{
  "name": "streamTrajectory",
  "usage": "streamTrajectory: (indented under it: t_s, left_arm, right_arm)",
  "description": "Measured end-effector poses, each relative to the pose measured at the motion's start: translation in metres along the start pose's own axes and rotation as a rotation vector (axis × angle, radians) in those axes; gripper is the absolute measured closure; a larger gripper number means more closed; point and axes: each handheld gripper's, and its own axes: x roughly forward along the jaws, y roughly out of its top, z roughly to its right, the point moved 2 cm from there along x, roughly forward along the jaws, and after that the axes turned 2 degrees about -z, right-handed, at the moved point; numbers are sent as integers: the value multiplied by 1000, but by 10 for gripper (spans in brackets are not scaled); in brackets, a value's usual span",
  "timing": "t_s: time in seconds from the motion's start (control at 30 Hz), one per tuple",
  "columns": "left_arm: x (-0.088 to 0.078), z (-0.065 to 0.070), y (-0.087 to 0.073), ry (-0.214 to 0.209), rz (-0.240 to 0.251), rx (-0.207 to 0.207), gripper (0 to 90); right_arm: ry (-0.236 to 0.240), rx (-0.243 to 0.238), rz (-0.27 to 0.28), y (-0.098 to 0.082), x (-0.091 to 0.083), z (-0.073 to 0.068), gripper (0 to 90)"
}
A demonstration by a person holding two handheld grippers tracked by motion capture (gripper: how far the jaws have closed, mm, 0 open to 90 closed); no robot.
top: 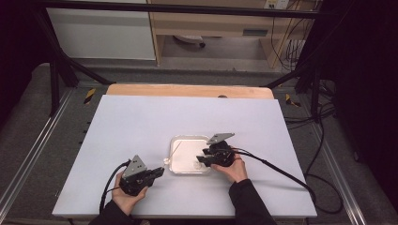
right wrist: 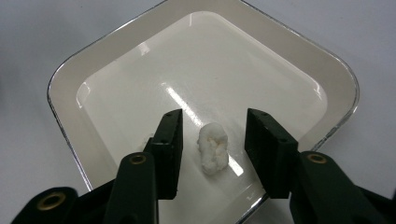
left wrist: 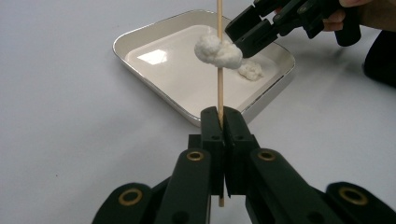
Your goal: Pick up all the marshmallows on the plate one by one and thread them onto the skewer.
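Observation:
A thin wooden skewer stands clamped in my left gripper, which is shut on it. A white fluffy lump is threaded on the skewer, above the shallow cream tray. A second white lump lies on the tray's floor near its front rim. My right gripper hangs over it, open, one jaw on each side with gaps to the lump. In the high view the left gripper is at the tray's front left corner and the right gripper over its right side.
The tray sits in the middle of a white table sheet, with bare sheet all around it. A wooden table edge runs along the back. Black cables trail right and down from the grippers.

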Motion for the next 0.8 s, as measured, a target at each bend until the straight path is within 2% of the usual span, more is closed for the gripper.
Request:
streamTrajectory:
  t_s: [0.5, 0.8]
  left_arm:
    - [0, 0, 0, -1, -1, 4, 887]
    - [-1, 1, 0, -2, 0, 6, 886]
  right_arm:
    - [-6, -11, -7, -5, 1, 1, 737]
    - [9, -2, 1, -4, -1, 2, 771]
